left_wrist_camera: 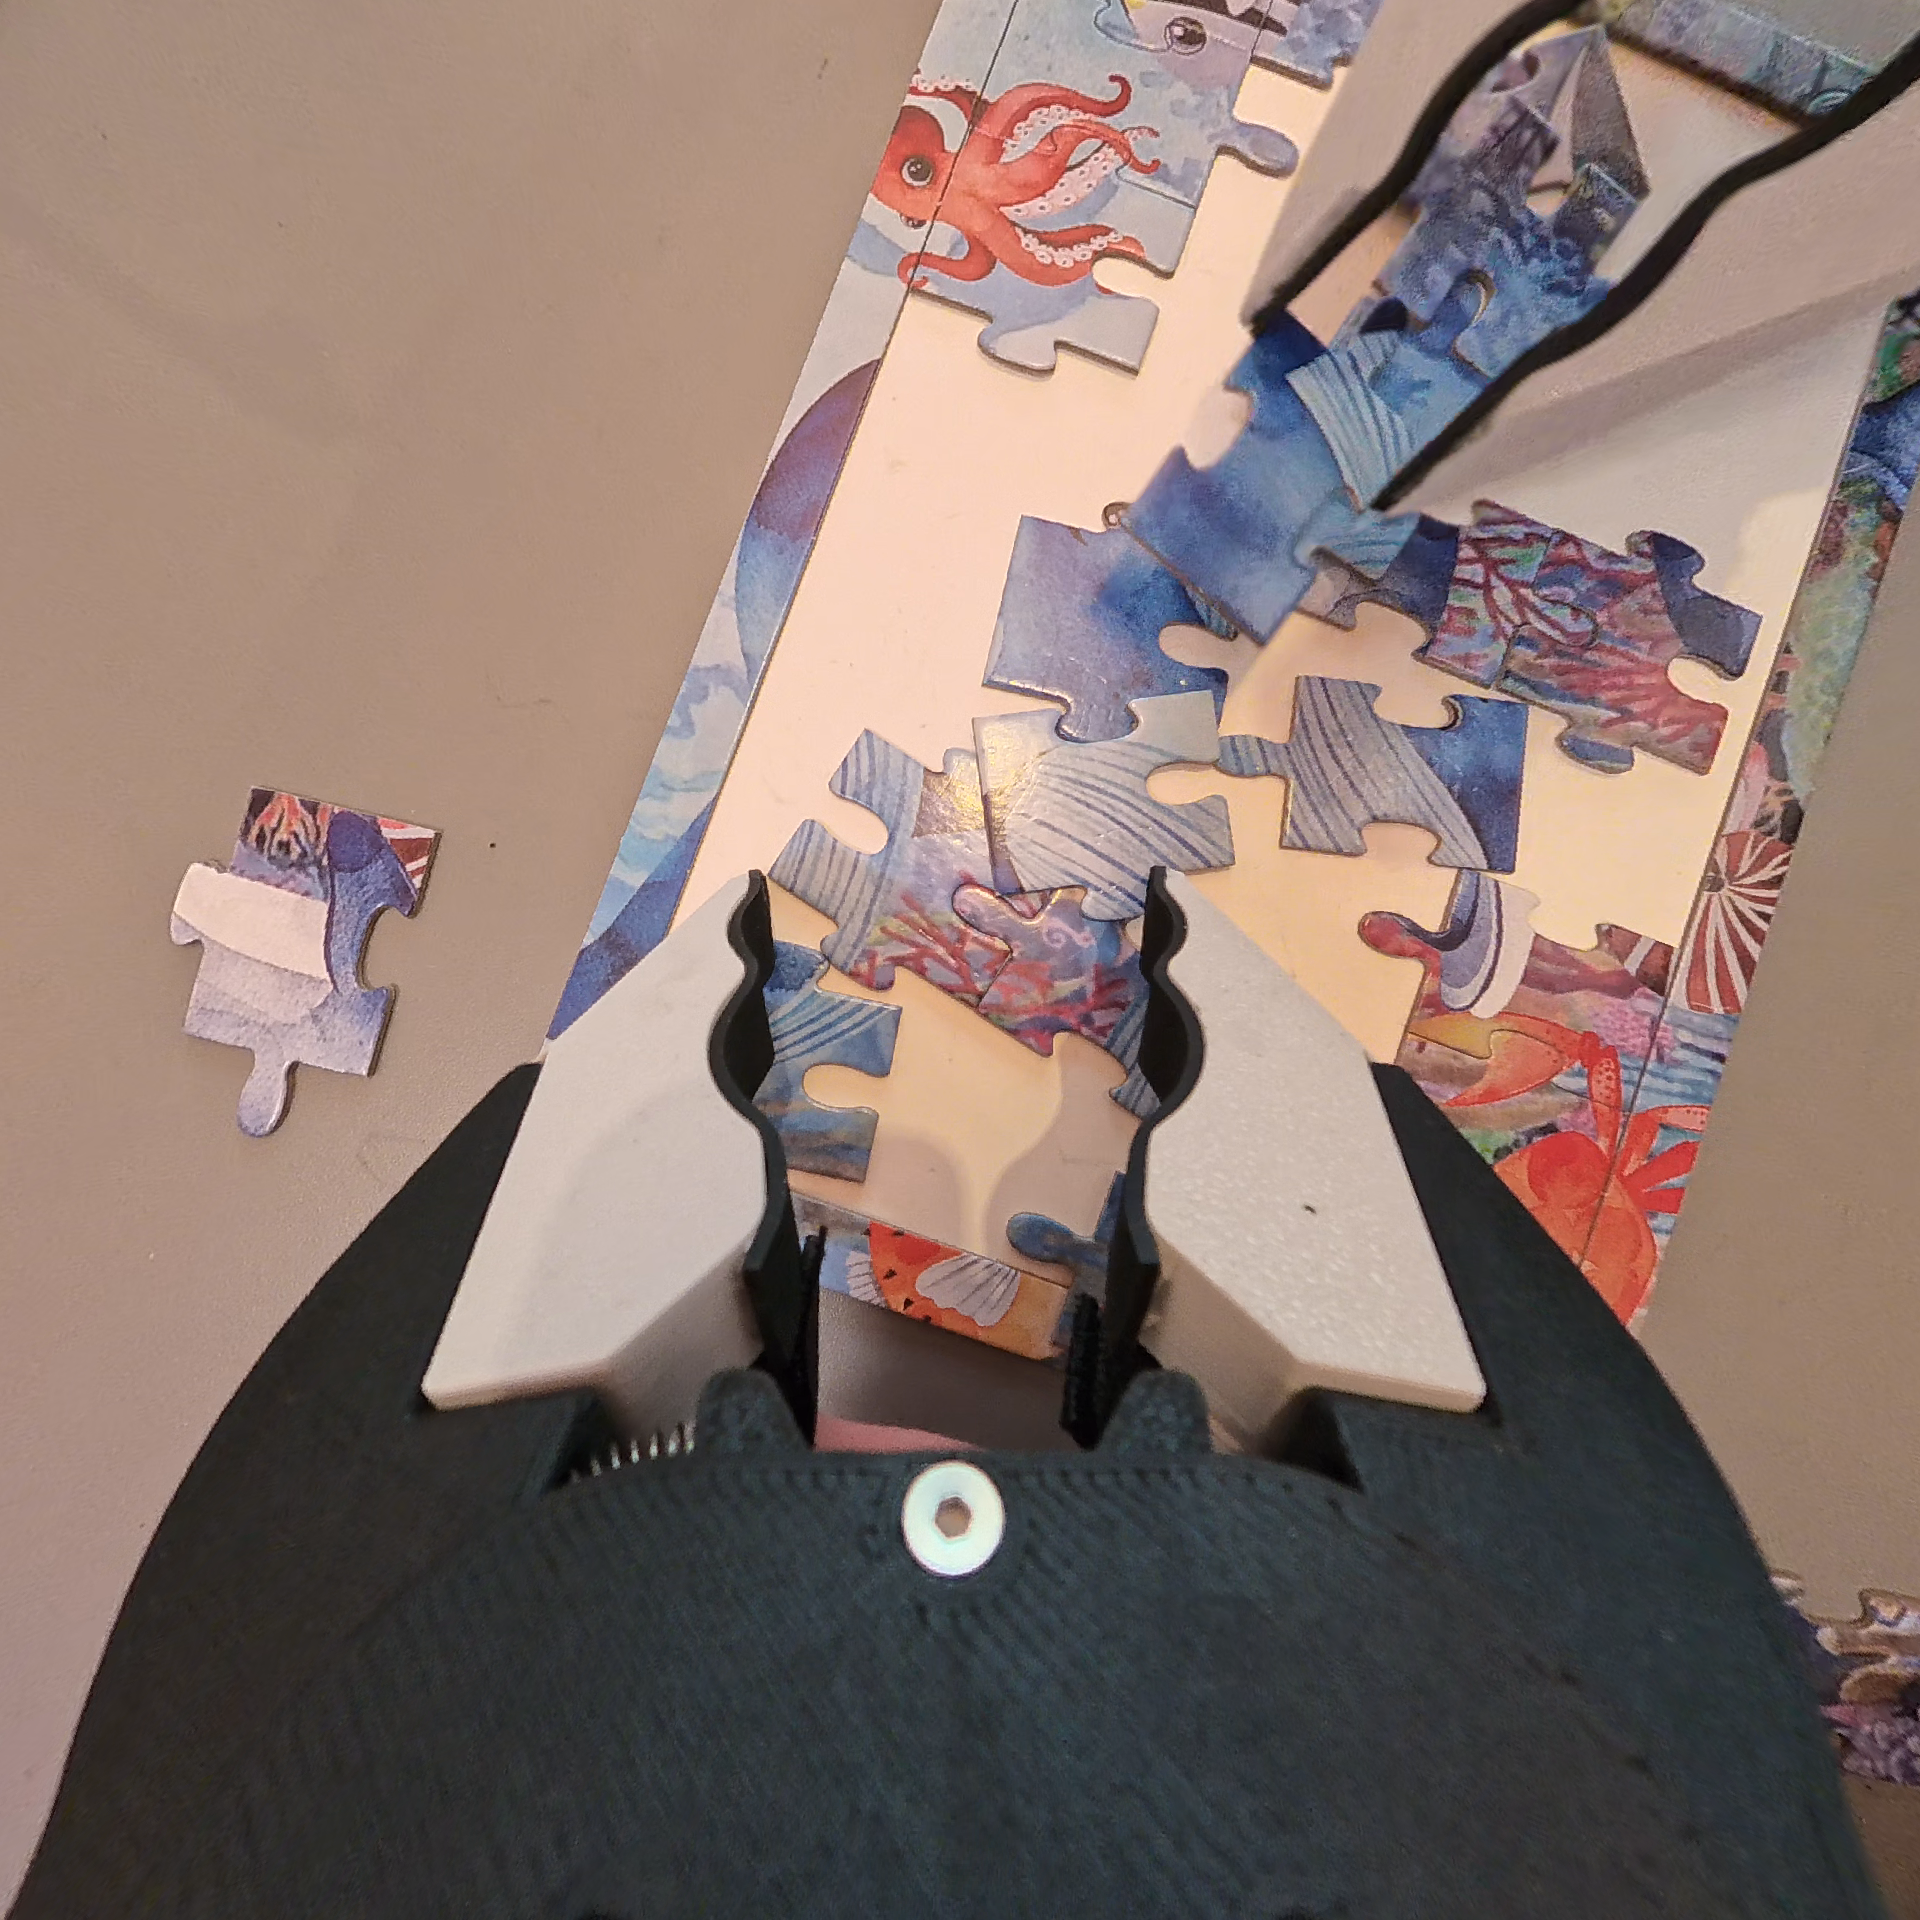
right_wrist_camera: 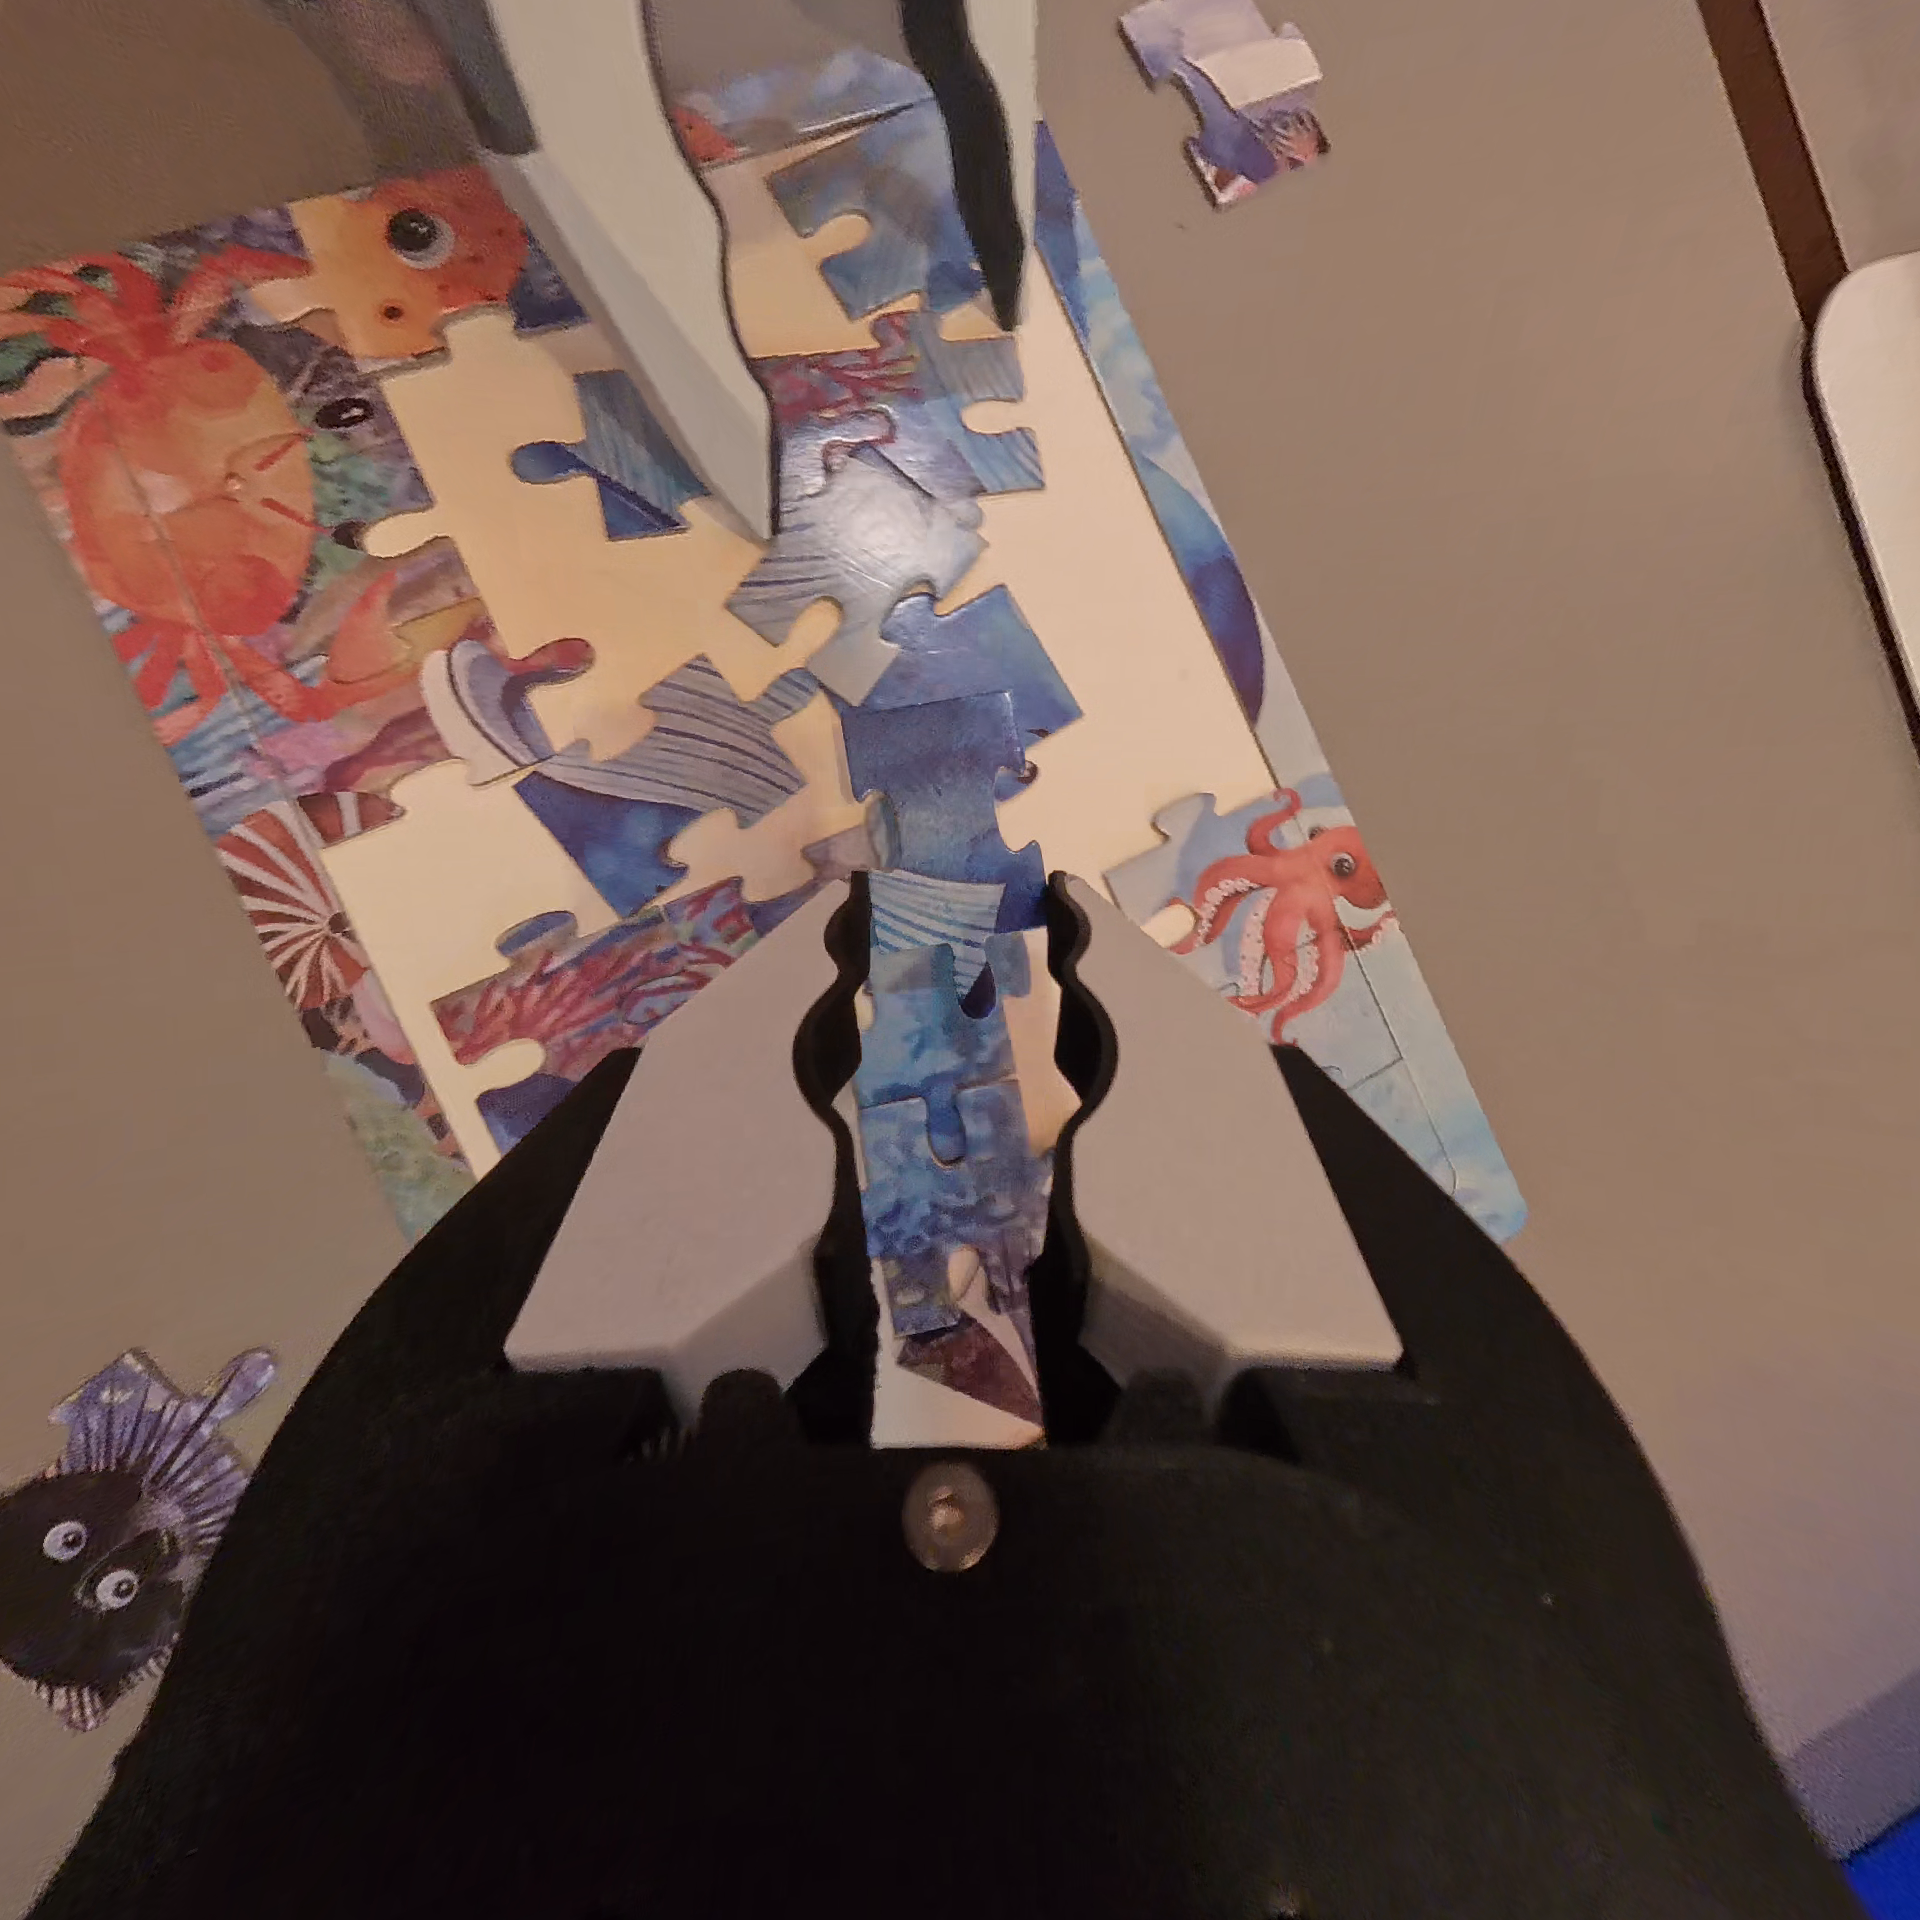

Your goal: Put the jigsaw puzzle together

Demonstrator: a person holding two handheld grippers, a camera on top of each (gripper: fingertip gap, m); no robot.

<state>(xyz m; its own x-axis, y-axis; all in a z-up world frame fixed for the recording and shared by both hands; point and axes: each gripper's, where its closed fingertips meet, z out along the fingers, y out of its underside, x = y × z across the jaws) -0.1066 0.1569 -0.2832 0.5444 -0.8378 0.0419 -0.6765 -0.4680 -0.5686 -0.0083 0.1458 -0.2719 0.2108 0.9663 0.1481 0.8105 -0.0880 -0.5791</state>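
- Right now my right gripper (right_wrist_camera: pixel 956 904) pinches a strip of joined blue pieces (right_wrist_camera: pixel 940 1122) between its black pads, the strip running from the tips back toward the gripper body at lower centre of the right wrist view.
- Seen from the left wrist view, that same right gripper sits in the upper right of the frame, with the blue strip (left_wrist_camera: pixel 1278 457) hanging out past its tips, tilted, its lower end over the puzzle tray (left_wrist_camera: pixel 935 540).
- My left gripper (left_wrist_camera: pixel 956 894) has its fingers spread apart with nothing between them; it hovers over the lower part of the tray, above loose pieces with blue stripes and red coral (left_wrist_camera: pixel 966 935).
- Across the cream floor of the tray lie several scattered pieces, some overlapping: a striped blue piece (left_wrist_camera: pixel 1392 779) mid-right and a coral pair (left_wrist_camera: pixel 1558 613) just above it.
- An assembled corner with a red octopus (left_wrist_camera: pixel 997 177) sits at the top centre of the left wrist view; an orange crab (left_wrist_camera: pixel 1579 1132) fills the tray edge at right.
- One single piece (left_wrist_camera: pixel 296 945) lies alone on the grey table (left_wrist_camera: pixel 364 468) at the left, well apart from the tray.
- A dark fish piece (right_wrist_camera: pixel 104 1538) rests on the table at the lower left of the right wrist view, outside the tray.
- Whether the strip's far end touches the pieces beneath it, I cannot tell.
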